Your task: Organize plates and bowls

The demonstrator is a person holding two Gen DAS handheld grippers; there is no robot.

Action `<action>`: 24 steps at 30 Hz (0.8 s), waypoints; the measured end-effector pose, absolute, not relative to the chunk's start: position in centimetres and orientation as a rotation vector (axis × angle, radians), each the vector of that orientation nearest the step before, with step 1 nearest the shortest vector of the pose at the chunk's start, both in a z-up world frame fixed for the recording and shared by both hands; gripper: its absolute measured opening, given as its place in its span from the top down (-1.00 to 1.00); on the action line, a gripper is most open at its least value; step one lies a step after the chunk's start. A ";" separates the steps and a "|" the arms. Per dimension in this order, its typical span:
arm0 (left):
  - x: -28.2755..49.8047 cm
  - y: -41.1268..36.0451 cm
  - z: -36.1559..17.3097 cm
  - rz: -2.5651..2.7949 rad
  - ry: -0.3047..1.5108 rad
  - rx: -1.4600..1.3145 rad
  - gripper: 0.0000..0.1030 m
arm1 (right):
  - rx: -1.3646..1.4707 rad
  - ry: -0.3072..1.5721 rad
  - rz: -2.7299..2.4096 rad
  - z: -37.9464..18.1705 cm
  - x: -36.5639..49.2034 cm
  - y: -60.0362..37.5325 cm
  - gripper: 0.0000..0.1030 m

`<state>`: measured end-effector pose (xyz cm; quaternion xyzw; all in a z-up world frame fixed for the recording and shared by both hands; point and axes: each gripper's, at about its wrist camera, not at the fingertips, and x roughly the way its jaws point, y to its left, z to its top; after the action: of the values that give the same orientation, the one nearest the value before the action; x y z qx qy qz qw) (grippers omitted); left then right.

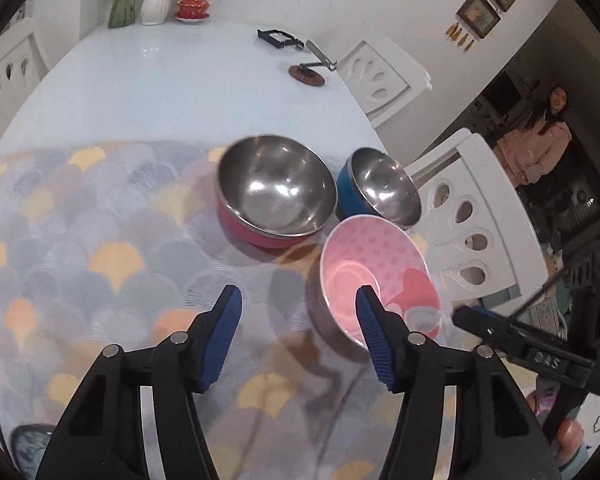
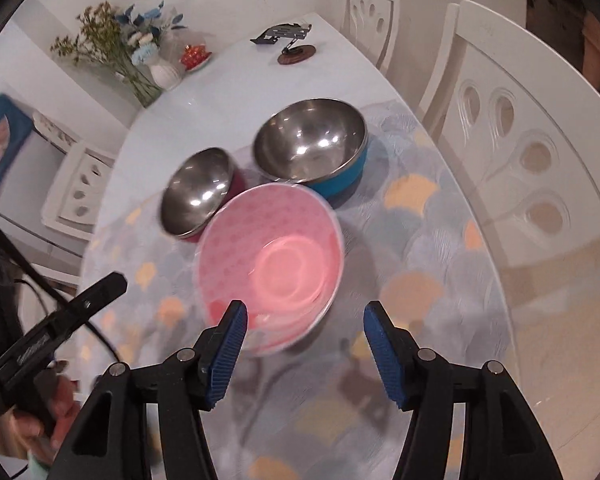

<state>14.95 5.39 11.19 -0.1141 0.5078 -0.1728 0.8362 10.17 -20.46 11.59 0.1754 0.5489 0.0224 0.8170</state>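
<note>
Care matters here: right tool (image 2: 302, 342), spread and empty, should straddle the pink bowl's (image 2: 270, 264) near rim squarely (left tool (image 1: 298, 328) also spread) before pinching.

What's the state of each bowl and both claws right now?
left claw: open, holding nothing
right claw: open, holding nothing
pink bowl: upright, empty, on the mat
steel bowl with pink outside: upright, empty
steel bowl with blue outside: upright, empty
</note>
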 end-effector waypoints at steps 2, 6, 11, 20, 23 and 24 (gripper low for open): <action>15.1 4.3 10.2 -0.355 1.091 -0.229 -0.04 | 0.359 1.180 0.065 10.3 11.5 -20.7 -0.13; 16.0 2.4 7.8 -0.340 1.136 -0.233 0.21 | 0.349 1.208 0.093 8.3 13.1 -20.8 -0.13; 16.7 2.1 6.0 -0.342 1.167 -0.293 0.23 | 0.302 1.219 0.107 6.8 14.4 -20.8 -0.02; 17.0 0.8 4.9 -0.372 1.189 -0.283 0.80 | 0.300 1.221 0.122 4.5 15.4 -21.5 0.55; 17.1 0.4 5.0 -0.361 1.182 -0.252 0.80 | 0.291 1.222 0.132 4.1 15.6 -21.3 0.60; 17.2 0.4 4.9 -0.360 1.184 -0.252 0.80 | 0.290 1.223 0.135 4.1 15.7 -21.3 0.61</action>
<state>17.18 0.41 4.93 -0.1178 0.5533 -0.1683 0.8072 15.68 -21.26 4.12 0.1354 0.5717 0.0632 0.8067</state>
